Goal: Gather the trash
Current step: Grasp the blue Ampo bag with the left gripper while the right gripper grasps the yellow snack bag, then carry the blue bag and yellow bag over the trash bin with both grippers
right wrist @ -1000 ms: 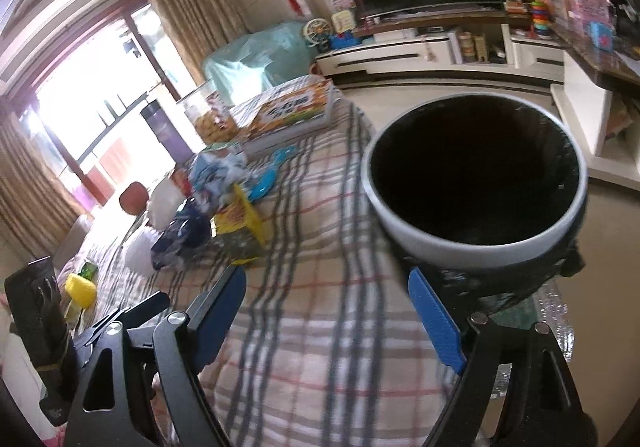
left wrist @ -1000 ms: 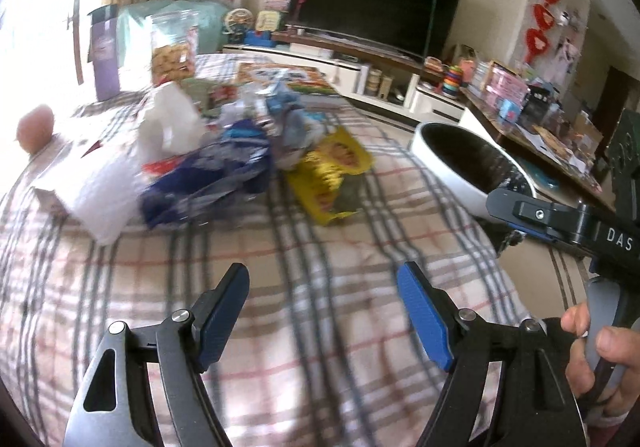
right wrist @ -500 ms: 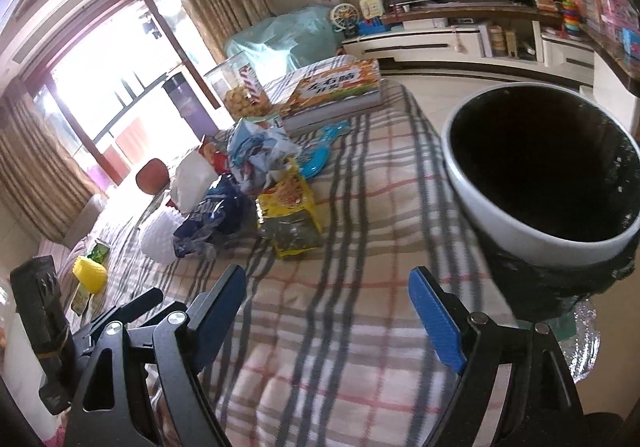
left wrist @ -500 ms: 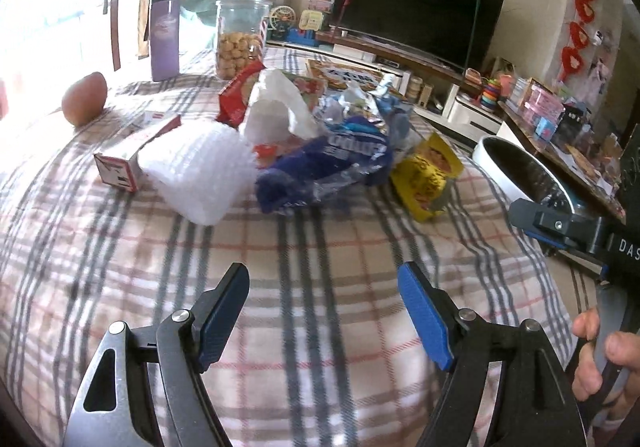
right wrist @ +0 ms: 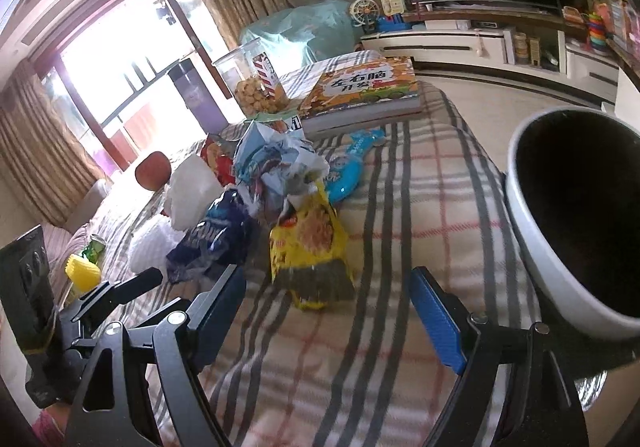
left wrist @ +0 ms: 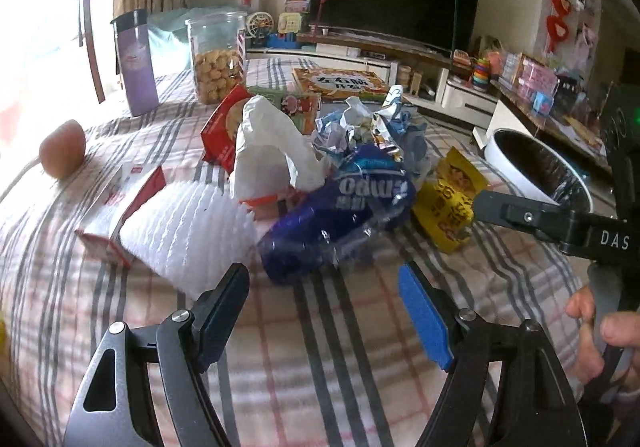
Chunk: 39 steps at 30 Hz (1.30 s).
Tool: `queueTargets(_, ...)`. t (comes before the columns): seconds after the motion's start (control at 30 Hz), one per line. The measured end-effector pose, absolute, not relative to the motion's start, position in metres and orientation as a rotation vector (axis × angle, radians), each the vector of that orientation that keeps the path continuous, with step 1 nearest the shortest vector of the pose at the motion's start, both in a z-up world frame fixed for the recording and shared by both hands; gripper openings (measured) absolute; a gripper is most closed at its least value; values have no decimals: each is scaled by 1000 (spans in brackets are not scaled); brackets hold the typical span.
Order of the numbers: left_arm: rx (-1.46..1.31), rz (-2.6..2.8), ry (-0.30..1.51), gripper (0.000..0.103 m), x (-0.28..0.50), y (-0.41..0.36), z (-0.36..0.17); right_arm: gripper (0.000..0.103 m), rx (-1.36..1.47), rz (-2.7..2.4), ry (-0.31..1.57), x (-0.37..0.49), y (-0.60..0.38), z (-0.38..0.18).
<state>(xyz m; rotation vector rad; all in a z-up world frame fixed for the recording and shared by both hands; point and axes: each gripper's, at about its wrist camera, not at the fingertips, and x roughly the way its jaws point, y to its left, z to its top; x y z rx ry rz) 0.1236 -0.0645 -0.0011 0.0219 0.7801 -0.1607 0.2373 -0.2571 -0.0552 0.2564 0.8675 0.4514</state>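
- The left gripper (left wrist: 324,311) hangs low over the plaid cloth (left wrist: 280,367) with its jaws wide apart and nothing between them.
- The blue wrapper (left wrist: 340,219) lies just beyond its fingertips, almost centred in the gap. Its long axis runs from near-left to far-right, slanting across the line of the fingers.
- The right gripper (right wrist: 332,307) is likewise spread and empty. The yellow snack bag (right wrist: 312,247) lies just ahead of it, slightly left of centre, its long axis pointing roughly away from the fingers.
- By my judgement each hand is nearest its own piece: left for the blue wrapper, right for the yellow bag.
- The trash bin (right wrist: 560,287), white-rimmed and dark inside, stands off the right edge of the table, close beside the right gripper, so the carry from that side looks short.
- White bubble wrap (left wrist: 184,231) sits touching the blue wrapper on its left, and a white plastic bag (left wrist: 272,151) and crumpled wrappers (left wrist: 360,131) crowd behind it; a closing left finger could snag the bubble wrap.
- Farther off stand a cookie jar (left wrist: 216,59), a purple bottle (left wrist: 134,63) and a picture book (right wrist: 364,91), likely not trash.
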Motion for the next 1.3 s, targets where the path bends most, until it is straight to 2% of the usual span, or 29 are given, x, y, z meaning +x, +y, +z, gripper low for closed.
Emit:
queueTargets(0.13,36,-174,793,77,147,-64,-4,84,239,470,883,251,-249,-60)
queueTargets(0.17,41,-177,798,77,155,-64,-5,81,238,474,890,253,-247,-62)
queueTargets(0.23,46,-182,808,75,165,-64,-7,65,231,482,917,258,-243,-68)
queueTargets(0.27,47,-185,812,72,173,-64,-9,54,236,488,927,260,-243,-70)
queueTargets(0.33,52,-195,822,55,176,-65,-10,45,255,507,925,260,-242,-72)
queueTargets(0.4,47,-207,835,27,185,-65,-12,41,239,499,910,255,-241,-69)
queueTargets(0.5,51,-217,832,17,190,-66,-11,35,257,515,902,248,-245,-65)
queueTargets(0.63,47,-239,811,14,181,-69,-8,31,275,515,895,236,-255,-61)
queueTargets(0.73,23,-262,814,13,170,-72,-9,23,287,507,887,226,-265,-56)
queueTargets(1.3,-9,-315,810,12,142,-105,-2,13,354,435,835,189,-321,-42)
